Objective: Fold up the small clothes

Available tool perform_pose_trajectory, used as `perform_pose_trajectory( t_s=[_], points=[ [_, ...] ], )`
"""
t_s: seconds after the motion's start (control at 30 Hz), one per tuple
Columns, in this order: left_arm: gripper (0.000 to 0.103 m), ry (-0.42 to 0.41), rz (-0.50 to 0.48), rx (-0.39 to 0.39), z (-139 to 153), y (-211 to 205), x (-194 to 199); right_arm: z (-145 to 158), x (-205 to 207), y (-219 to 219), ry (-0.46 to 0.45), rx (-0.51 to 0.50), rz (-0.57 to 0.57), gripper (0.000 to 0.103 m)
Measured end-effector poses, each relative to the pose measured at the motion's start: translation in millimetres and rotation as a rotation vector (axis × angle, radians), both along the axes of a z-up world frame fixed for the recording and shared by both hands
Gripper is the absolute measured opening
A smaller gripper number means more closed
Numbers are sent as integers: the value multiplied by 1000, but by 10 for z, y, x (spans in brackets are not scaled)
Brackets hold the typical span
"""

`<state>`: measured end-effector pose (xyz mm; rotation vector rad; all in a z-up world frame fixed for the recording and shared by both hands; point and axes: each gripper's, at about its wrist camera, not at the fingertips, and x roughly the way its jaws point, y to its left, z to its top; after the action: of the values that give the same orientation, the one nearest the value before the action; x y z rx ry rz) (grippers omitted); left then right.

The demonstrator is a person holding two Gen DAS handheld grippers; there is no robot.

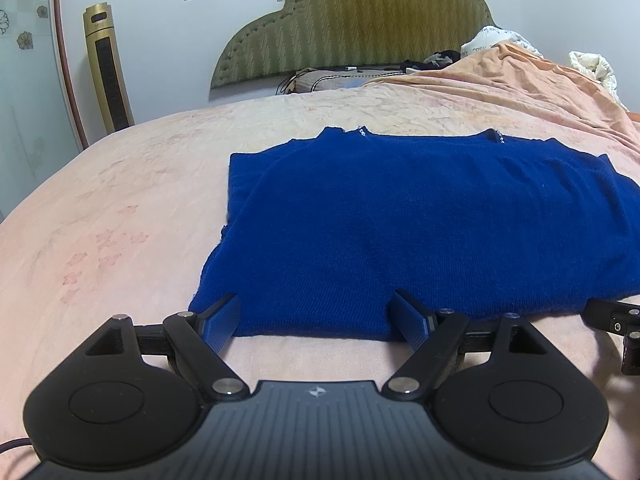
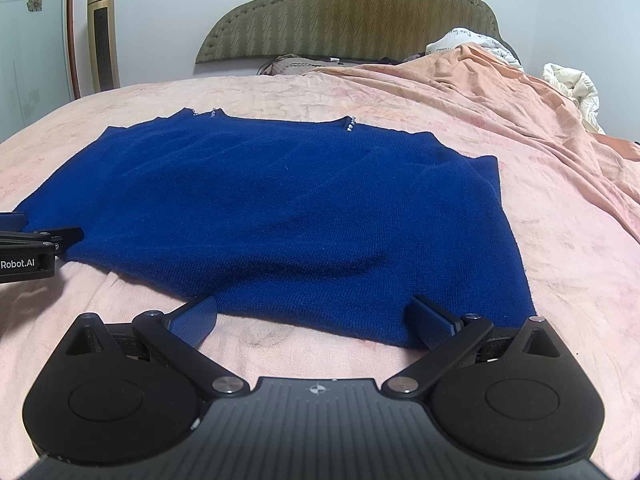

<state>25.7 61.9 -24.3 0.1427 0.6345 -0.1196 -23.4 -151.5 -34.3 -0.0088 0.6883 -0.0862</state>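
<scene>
A dark blue knit sweater (image 1: 420, 224) (image 2: 280, 208) lies flat on the pink bedsheet, sleeves folded in, neckline with small beads at the far side. My left gripper (image 1: 316, 312) stands open at the sweater's near hem, toward its left corner, its blue pads straddling the hem edge without pinching it. My right gripper (image 2: 314, 316) is open too, at the near hem toward the right corner, with the hem between its spread fingers. Each gripper shows at the edge of the other's view: the right gripper (image 1: 616, 320) and the left gripper (image 2: 40, 244).
The bed (image 1: 100, 220) stretches wide to the left of the sweater. An orange blanket (image 2: 520, 92) is heaped at the right, with white bedding (image 2: 572, 88) behind it. A green padded headboard (image 1: 360, 20) and a gold tower fan (image 1: 108, 68) stand by the far wall.
</scene>
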Motion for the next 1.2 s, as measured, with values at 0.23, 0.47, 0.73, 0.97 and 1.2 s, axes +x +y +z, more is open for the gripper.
perform_pose_trajectory(
  t_s=[0.23,0.47,0.73,0.97,1.2],
  points=[
    [83,0,0,-1,-1,4,-1,-1,-1,-2,0,0,0,103],
    [83,0,-1,-1,-1,7,-1,-1,0,-2,0,0,0,103],
    [84,4,4,-9,-5,21,4,-2,-1,-4,0,0,0,103],
    [85,6,8,-14,-7,22,9,-1,0,-3,0,0,0,103],
    [85,6,7,-14,-7,24,10,-1,2,-2,0,0,0,103]
  ],
)
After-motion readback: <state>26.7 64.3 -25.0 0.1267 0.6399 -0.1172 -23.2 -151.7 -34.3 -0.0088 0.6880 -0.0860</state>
